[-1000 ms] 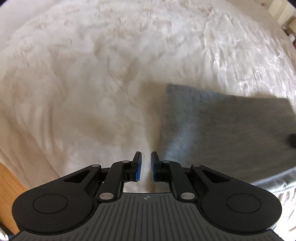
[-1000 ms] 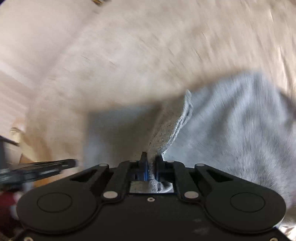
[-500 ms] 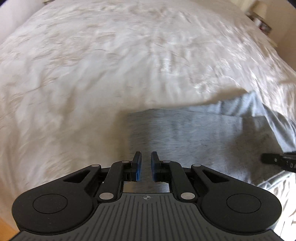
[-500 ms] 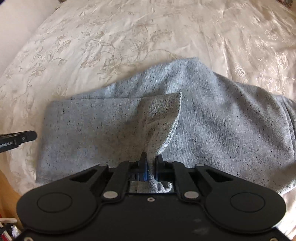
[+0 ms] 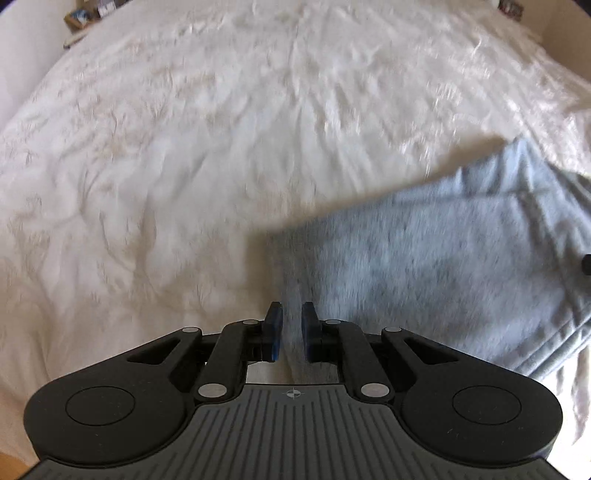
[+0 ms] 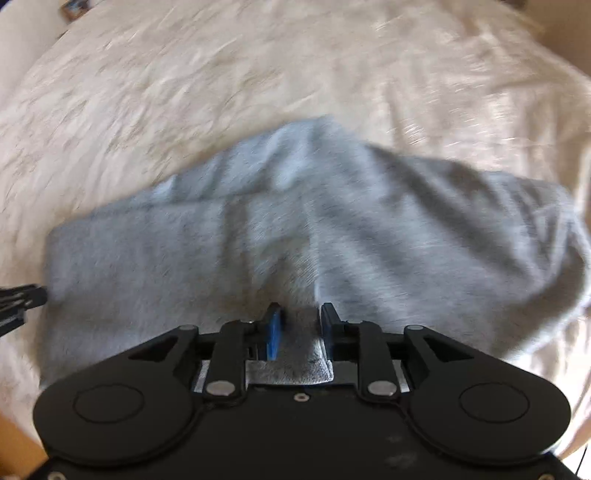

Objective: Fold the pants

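Observation:
Grey knit pants [image 6: 221,251] lie folded on a cream bedspread [image 6: 184,74]. My right gripper [image 6: 298,325] points down at their near edge. Its jaws are opening, and a slack fold of the grey cloth lies between the pads without being pinched. In the left wrist view the pants [image 5: 424,266] fill the right side. My left gripper [image 5: 291,325] is shut just above their near left corner, holding nothing, and the cloth's edge shows as a grey streak behind the narrow slit. Each gripper's tip peeks into the other's view: the left gripper [image 6: 18,302], the right gripper [image 5: 586,264].
The embroidered bedspread [image 5: 184,166] spreads wide to the left and beyond the pants. Small items [image 5: 81,18] sit past the bed's far left corner. Wooden floor [image 6: 14,443] shows at the near left bed edge.
The right jaws have parted and the raised fold they pinched has sunk onto the pants. The left gripper has shifted and rolled, so the pants' corner now sits just ahead of it.

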The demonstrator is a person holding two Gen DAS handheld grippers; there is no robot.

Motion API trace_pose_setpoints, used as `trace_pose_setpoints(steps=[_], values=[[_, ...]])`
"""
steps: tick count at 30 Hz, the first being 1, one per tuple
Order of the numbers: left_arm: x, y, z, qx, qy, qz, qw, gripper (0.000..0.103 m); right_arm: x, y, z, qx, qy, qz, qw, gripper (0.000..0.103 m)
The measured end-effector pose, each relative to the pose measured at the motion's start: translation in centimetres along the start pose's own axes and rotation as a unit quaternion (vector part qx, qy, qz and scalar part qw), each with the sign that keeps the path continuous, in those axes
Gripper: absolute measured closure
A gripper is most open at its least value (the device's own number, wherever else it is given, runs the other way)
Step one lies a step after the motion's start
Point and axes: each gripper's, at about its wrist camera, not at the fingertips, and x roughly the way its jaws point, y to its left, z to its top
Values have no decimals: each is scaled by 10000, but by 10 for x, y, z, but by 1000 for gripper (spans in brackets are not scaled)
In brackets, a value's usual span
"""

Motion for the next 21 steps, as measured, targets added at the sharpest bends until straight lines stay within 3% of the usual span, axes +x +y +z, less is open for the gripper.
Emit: trace_pose_setpoints(steps=[5,7,10,14,17,21], values=[[21,1,15,-222,14,-83,9997,92,-13,11,-2,60,-243,78,9997,78],[36,8,17,-418,242,1,9988,92,-5,16,-5,75,-55,81,9999,79],[48,21,17,-739,395,-200,9963,88,12,10,-16,248,341,-43,9991,80],[41,20,15,-451,304,-189,9983,88,21,-4,-35,596,606,-270,9960,79],[29,15,11,-208,237,-50,9995,88,11,-15,-42,809,519,-170,9952,79],[8,5,9,-226,86,-171,9996,88,-2,-26,-50,961,370,-88,9946,79]])
